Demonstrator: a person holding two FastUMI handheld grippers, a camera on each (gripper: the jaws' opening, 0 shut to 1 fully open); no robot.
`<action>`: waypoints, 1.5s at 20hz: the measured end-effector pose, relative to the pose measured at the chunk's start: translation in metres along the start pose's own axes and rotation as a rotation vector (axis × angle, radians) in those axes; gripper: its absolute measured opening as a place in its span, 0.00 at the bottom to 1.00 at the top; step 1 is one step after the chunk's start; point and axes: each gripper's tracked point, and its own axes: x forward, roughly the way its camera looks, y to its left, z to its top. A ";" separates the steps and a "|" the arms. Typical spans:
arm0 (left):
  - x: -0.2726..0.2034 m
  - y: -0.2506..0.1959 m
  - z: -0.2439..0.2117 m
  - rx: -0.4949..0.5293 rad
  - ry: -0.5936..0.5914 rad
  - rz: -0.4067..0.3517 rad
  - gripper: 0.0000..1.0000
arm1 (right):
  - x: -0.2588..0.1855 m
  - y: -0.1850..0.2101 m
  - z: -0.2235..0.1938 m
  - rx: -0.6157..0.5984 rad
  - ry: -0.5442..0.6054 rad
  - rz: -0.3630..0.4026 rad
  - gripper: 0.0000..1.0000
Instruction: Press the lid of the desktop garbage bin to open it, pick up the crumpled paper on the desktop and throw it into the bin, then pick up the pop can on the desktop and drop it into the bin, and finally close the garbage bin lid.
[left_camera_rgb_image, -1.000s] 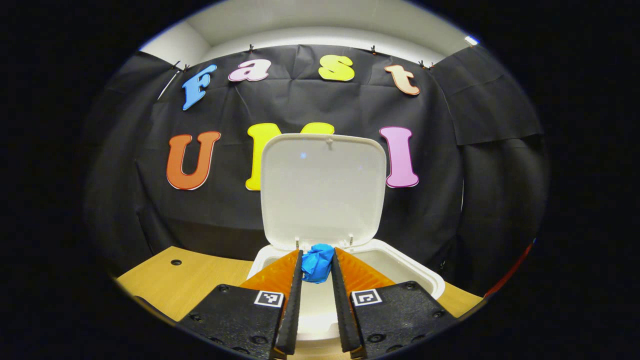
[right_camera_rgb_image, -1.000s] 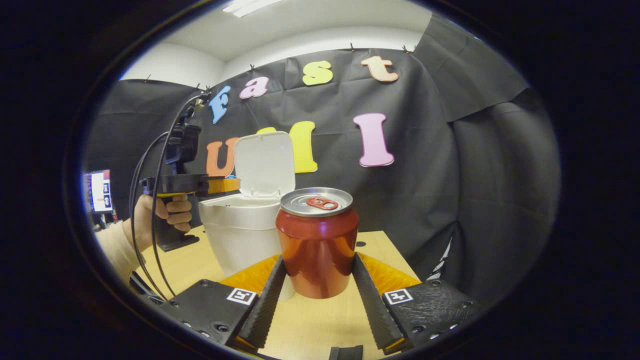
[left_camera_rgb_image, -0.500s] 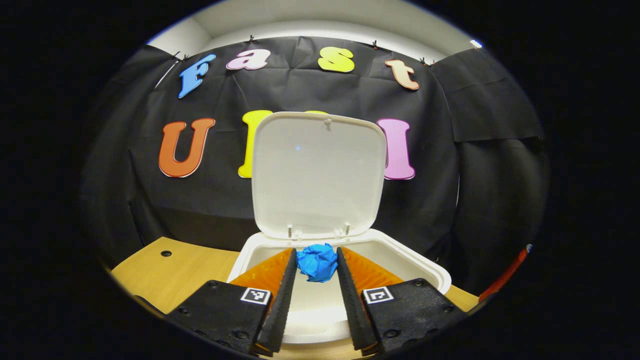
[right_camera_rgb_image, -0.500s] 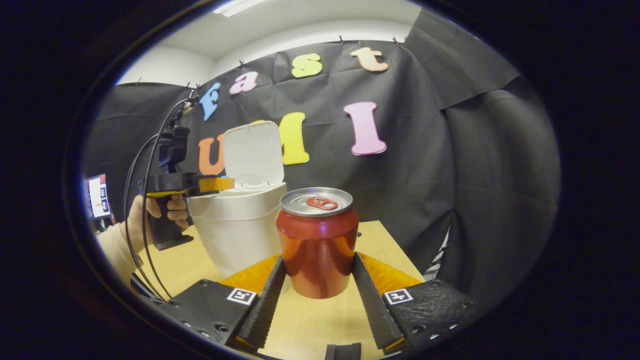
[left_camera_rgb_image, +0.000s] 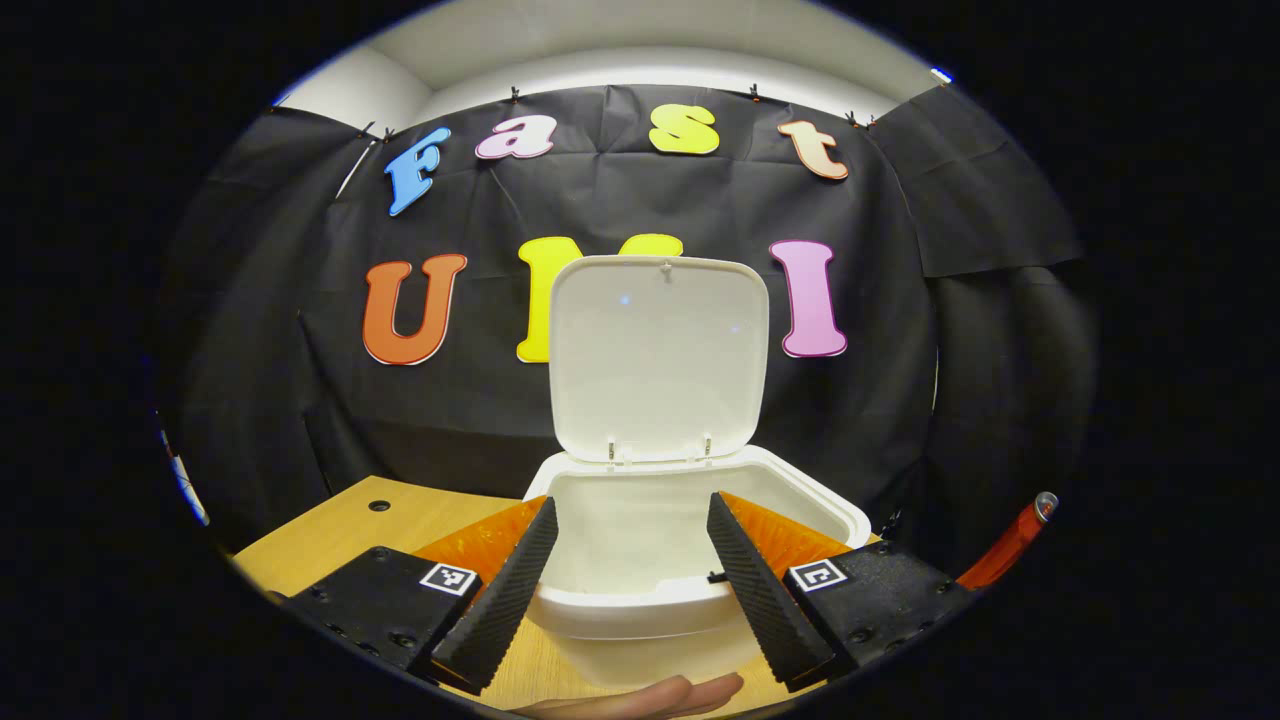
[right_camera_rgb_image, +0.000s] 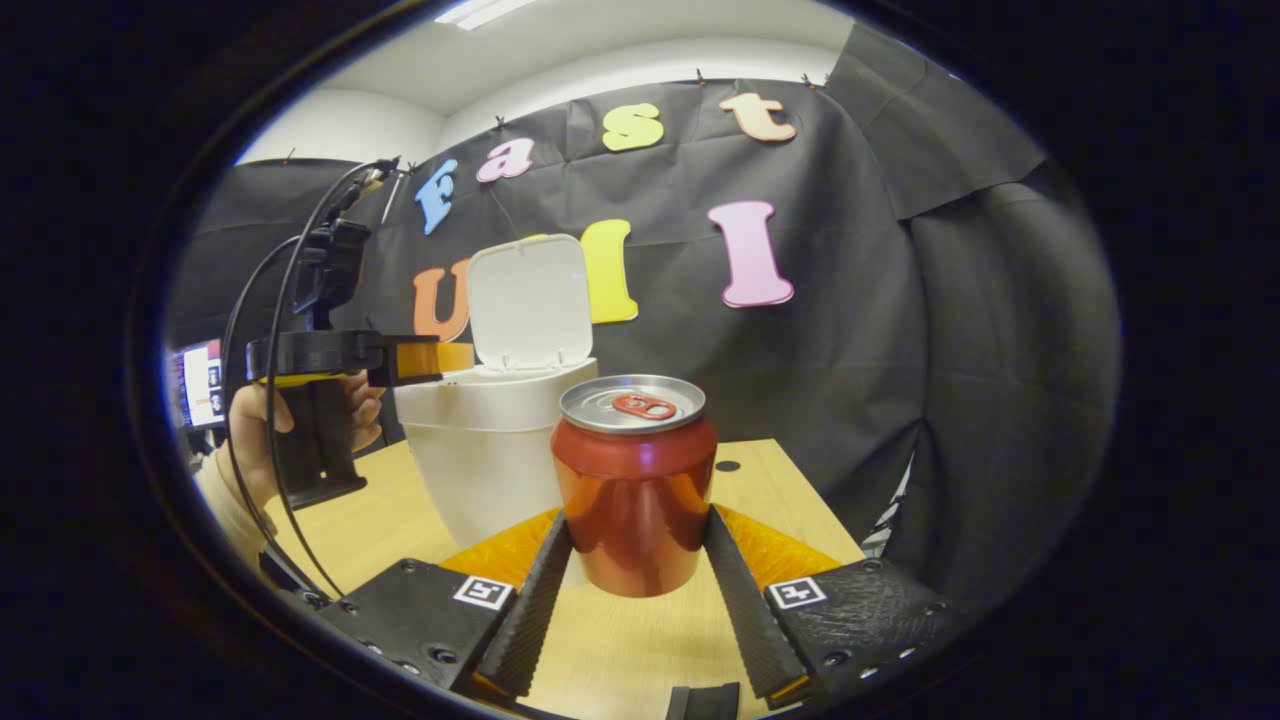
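Observation:
The white bin stands on the wooden table with its lid upright and open. My left gripper is open just before the bin's front rim, its fingers spread wide with nothing between them. The crumpled paper is out of sight. In the right gripper view, my right gripper is shut on the red pop can, which stands upright between the fingers. To the can's left and behind it sits the bin, with the left gripper held by a hand level with its rim.
The wooden table has a small round hole at its far left. A fingertip shows at the bottom of the left gripper view, and a red sliver at its right edge. A monitor stands far left.
The left gripper opened and the blue crumpled paper is gone from between its fingers; it also drew back from the bin. The right gripper still holds the can.

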 end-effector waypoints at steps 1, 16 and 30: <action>-0.007 0.007 -0.003 0.000 -0.003 0.013 0.97 | 0.000 0.002 0.002 -0.006 -0.002 -0.001 0.77; -0.089 0.086 -0.035 0.050 -0.050 0.096 0.98 | -0.007 0.084 0.015 -0.115 -0.021 0.008 0.77; -0.148 0.133 -0.031 0.012 -0.110 0.142 0.98 | -0.028 0.150 0.080 -0.116 -0.072 0.032 0.77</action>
